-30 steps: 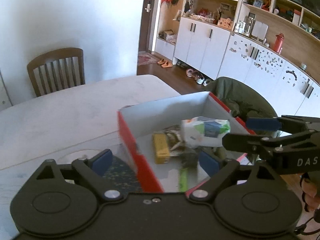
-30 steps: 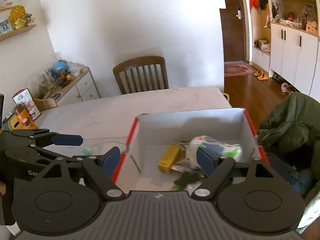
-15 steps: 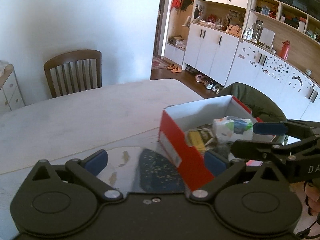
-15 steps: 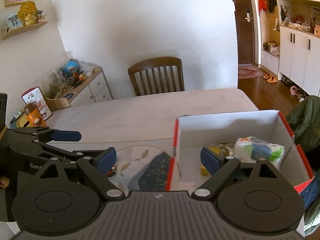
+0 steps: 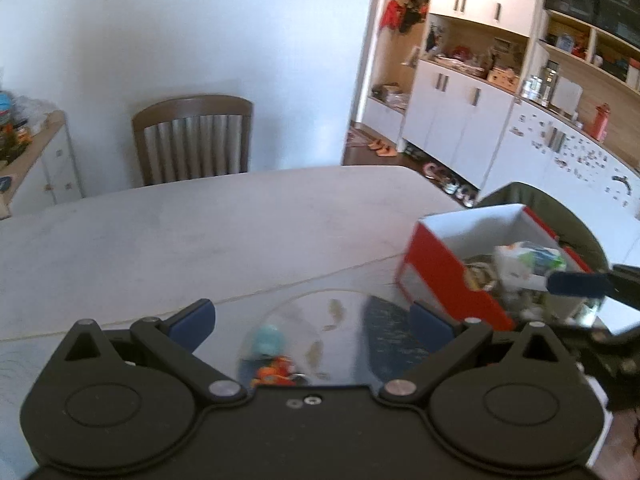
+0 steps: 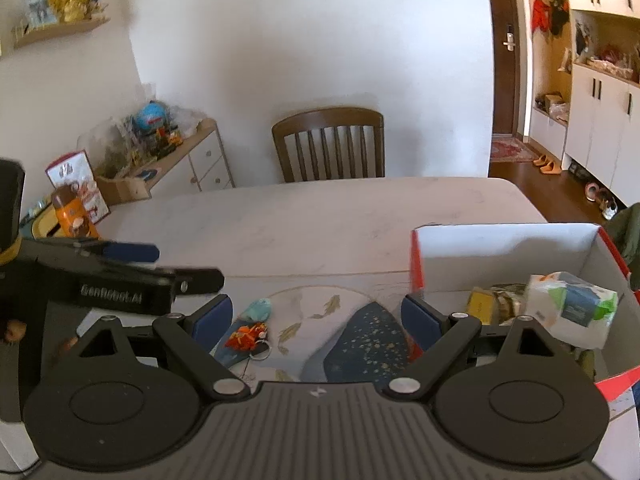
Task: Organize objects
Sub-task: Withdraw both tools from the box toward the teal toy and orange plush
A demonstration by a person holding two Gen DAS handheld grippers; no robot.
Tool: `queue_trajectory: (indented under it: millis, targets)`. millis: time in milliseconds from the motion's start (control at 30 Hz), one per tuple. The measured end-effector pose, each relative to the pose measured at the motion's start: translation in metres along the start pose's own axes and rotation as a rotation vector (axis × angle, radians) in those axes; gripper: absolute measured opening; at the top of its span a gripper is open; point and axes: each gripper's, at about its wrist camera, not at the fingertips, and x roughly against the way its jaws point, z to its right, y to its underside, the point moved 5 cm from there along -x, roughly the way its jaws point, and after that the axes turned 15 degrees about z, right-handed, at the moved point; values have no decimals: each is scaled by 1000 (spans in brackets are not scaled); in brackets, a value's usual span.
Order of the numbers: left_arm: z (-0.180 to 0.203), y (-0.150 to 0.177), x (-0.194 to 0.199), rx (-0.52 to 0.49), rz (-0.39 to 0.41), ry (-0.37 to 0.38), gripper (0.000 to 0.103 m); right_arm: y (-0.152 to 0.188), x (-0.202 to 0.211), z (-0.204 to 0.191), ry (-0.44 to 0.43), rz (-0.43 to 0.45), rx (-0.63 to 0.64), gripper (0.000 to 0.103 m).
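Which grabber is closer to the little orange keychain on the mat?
Left, I think. The left gripper hovers right over the orange keychain, which sits between its fingers; the right gripper has it just inside its left finger.

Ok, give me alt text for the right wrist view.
An open right hand-held gripper hovers over a fish-patterned mat holding small keychain toys. A red-and-white box of packets sits to its right; the left hand-held gripper enters from the left.

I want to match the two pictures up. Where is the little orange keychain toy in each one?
Left wrist view: the small orange keychain toy lies low in the middle, just ahead of the gripper body, below a small turquoise toy.
Right wrist view: it sits lower left of centre, beside the gripper's left finger.
Shared landmark: the red-and-white cardboard box, to its right in both.
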Motion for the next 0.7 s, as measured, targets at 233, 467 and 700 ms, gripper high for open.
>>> queue_trajectory:
  millis: [233,467,700]
  targets:
    - [-38,7,-16,26,-36,-16,103,12,-25,-28,-9,-38,18,92]
    - [-66,12,-40,61,-71,-39,103,28,-56,-52,-28,-83,65,92]
    - [-73,27,-70,64,-129,-28,102,59,-94,-68,-54,-158,115,92]
